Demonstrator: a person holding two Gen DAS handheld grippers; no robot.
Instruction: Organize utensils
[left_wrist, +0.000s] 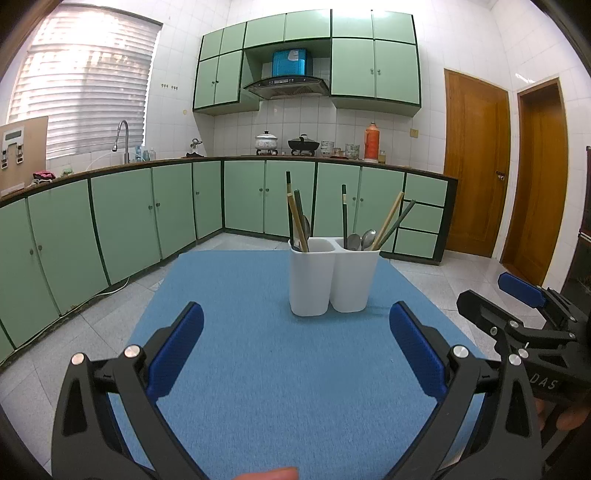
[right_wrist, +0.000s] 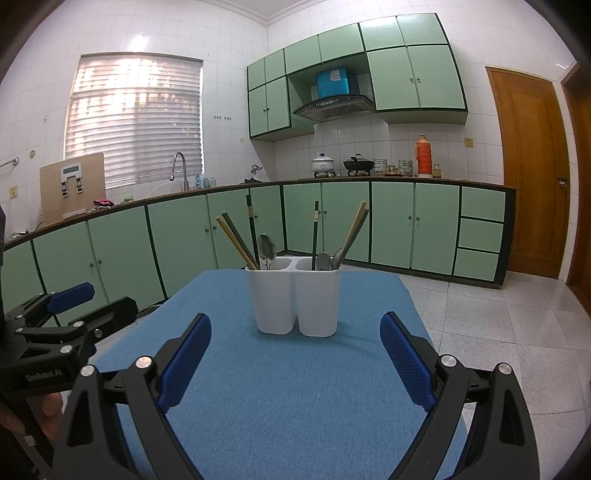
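Your left gripper (left_wrist: 295, 347) and right gripper (right_wrist: 295, 358) have the same build: black angular frames with triangular cut-outs, round silver screws at the joints, and blue textured pads (left_wrist: 177, 350) on the fingers. One side carries white letters, perhaps "GenRobot.AI" (right_wrist: 42, 376); the other shows only "DAS" (left_wrist: 543, 382).

White-tiled kitchen (right_wrist: 229, 48), green cabinets (left_wrist: 122, 221), blinded window (right_wrist: 136, 118), wooden door (right_wrist: 532, 170), pale floor tiles (right_wrist: 491, 314).
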